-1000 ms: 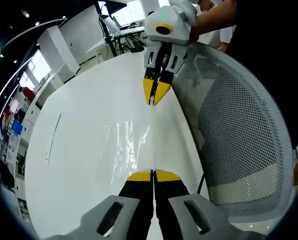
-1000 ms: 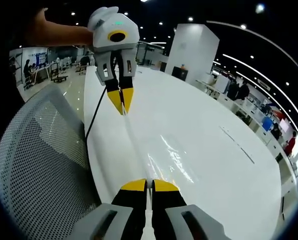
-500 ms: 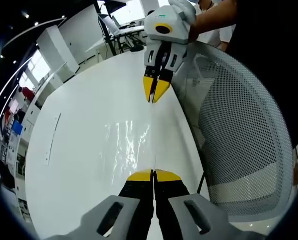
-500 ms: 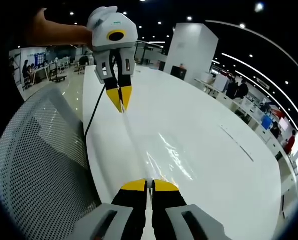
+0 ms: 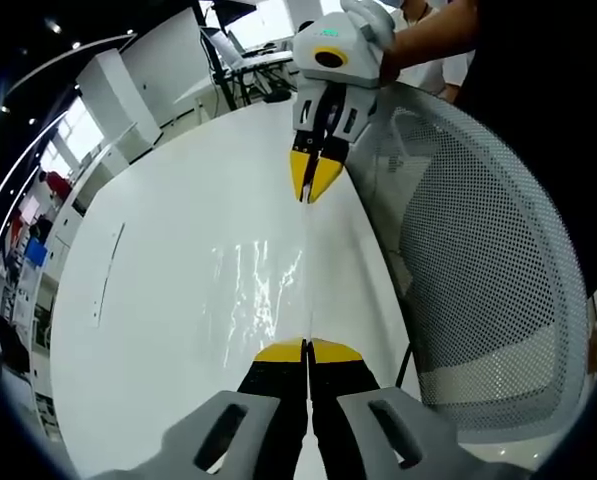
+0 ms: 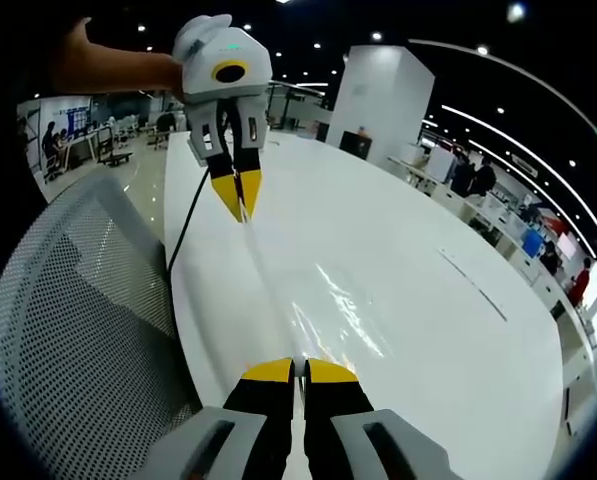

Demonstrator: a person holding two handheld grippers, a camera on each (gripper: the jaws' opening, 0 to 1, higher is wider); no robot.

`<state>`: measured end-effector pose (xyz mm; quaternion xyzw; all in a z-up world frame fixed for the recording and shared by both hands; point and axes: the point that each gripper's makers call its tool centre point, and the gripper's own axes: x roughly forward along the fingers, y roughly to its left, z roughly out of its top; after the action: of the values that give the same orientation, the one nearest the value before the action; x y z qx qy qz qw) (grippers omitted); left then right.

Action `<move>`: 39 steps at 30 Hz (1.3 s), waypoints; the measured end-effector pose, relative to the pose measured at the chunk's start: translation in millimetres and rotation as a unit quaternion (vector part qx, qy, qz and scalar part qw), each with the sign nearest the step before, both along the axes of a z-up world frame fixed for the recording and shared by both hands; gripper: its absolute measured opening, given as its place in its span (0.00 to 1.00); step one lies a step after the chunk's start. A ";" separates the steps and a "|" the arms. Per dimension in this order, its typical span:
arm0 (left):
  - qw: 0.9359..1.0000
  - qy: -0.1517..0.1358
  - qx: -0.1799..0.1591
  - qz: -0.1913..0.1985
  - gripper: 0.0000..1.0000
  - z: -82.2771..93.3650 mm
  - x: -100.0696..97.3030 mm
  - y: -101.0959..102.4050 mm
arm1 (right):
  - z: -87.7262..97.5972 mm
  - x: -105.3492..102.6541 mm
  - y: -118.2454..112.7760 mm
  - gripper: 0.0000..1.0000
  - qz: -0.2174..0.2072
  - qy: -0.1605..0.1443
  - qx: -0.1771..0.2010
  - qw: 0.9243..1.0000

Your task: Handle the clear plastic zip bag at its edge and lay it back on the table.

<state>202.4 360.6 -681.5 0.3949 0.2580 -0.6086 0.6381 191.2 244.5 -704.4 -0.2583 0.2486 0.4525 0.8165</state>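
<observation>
Barely a twitch since a second ago: the far tongs have nudged a touch toward 1 o'clock in the left gripper view and slightly up in the right gripper view, the bag's edge as taut as before. Left tongs (image 5: 307, 347) sit at 6 o'clock, yellow tips pressed together on the near edge of the clear zip bag (image 5: 263, 285); right tongs (image 5: 312, 190) come in at 12 o'clock, tips pinched on the far end of that same edge. In the right gripper view it mirrors: right tongs (image 6: 298, 368) at 6 o'clock clamped on the bag (image 6: 338, 320), left tongs (image 6: 238, 205) at 11 o'clock closed on its other end. The bag's body drapes glinting over the white counter (image 5: 158, 300), near its rim. No brand or writing readable anywhere. A mesh chair (image 5: 488, 260) back crowds the counter's edge at 3 o'clock, with a dark cable (image 6: 183, 235) hanging over the rim beside it. Wide bare counter spreads toward 9 o'clock in the left gripper view.
</observation>
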 end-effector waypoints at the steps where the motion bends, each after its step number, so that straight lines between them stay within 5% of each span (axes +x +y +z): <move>1: 1.000 0.001 -0.001 0.001 0.00 0.3 0.0 0.3 | 0.1 0.2 -0.3 0.00 0.000 0.000 0.000 1.000; 39: 1.000 -0.003 -0.005 0.009 0.00 0.5 0.9 3.5 | -2.2 0.3 -7.5 0.00 -0.010 0.006 -0.005 1.000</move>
<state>203.2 364.1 -681.0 0.3911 0.2568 -0.6032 0.6460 191.5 237.0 -706.6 -0.2574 0.2582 0.4445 0.8182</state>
